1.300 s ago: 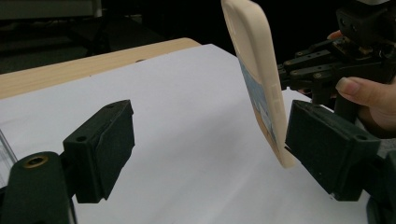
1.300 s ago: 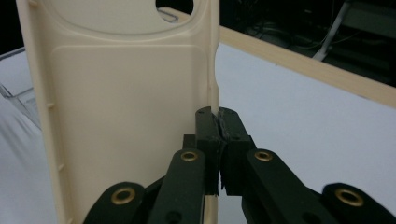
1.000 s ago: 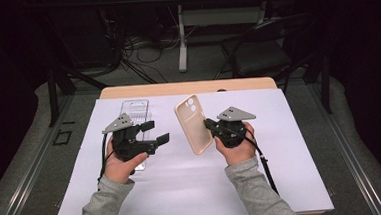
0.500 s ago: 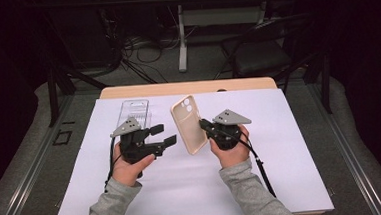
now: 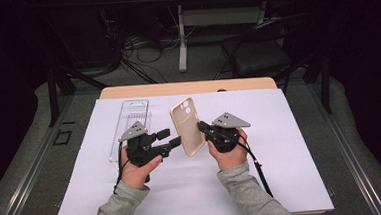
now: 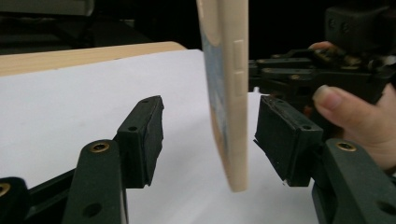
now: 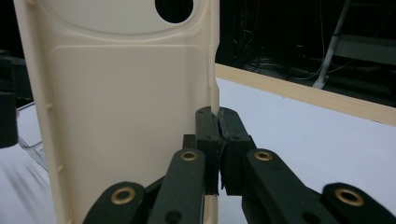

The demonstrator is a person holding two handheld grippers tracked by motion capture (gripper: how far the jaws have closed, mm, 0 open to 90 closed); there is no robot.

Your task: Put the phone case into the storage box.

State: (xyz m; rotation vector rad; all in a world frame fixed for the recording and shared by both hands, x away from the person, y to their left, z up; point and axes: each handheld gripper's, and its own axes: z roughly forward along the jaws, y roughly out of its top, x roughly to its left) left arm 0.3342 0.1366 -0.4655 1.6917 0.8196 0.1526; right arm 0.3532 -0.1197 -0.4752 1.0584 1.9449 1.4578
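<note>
Phone case [image 5: 187,126], beige, is held off the white surface [image 5: 283,182] near the centre of the high view, standing on end with its long axis close to upright and leaning slightly toward the upper left of the frame. Its camera cut-out sits at the top end; its lower end hangs clear of the sheet. In the right gripper view the hollow inner face of the case fills the left half of the frame, long axis running top to bottom. The right tongs [image 7: 218,135] are pinched together on the case's side wall, pads pressing the thin edge from both faces. The left tongs [image 6: 210,140] straddle the lower edge of the case seen edge-on; their jaws have just been closing and now stand half apart, with a visible gap between each pad and the case, so neither pad bears on it. A clear plastic tray [image 5: 129,126] lies flat on the surface at the upper left, behind the left hand [image 5: 135,171], its long axis running away from the person.
</note>
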